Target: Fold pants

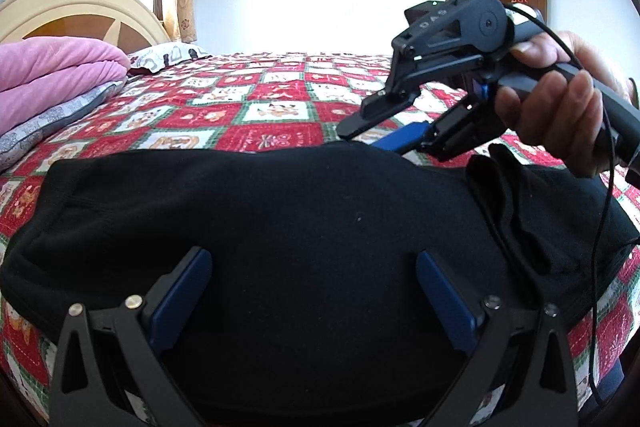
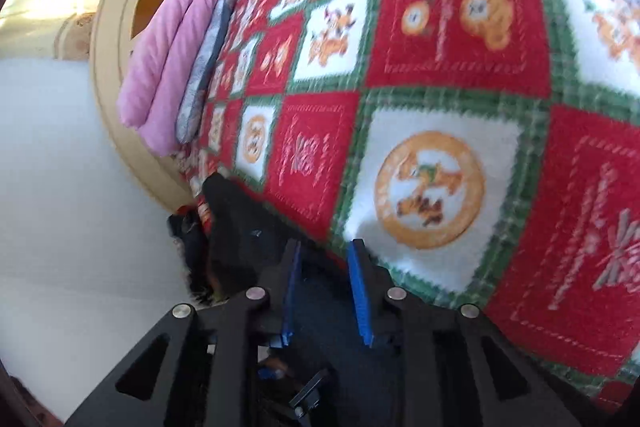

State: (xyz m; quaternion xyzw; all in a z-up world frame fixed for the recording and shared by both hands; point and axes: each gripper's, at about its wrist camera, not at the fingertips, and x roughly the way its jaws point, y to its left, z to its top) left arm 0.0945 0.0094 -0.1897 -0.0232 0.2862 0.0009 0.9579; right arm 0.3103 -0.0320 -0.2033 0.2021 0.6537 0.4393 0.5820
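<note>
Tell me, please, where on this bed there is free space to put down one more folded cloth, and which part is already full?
Free: the patterned quilt beyond the black pants, up to the pink blanket and the pillow. The pants fill the near edge. Beside the right gripper it is crowded. The left gripper stands over the pants.

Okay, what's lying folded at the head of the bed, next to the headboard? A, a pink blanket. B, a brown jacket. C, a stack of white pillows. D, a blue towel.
A: a folded pink blanket lies by the cream headboard, on the patterned bedspread.
</note>
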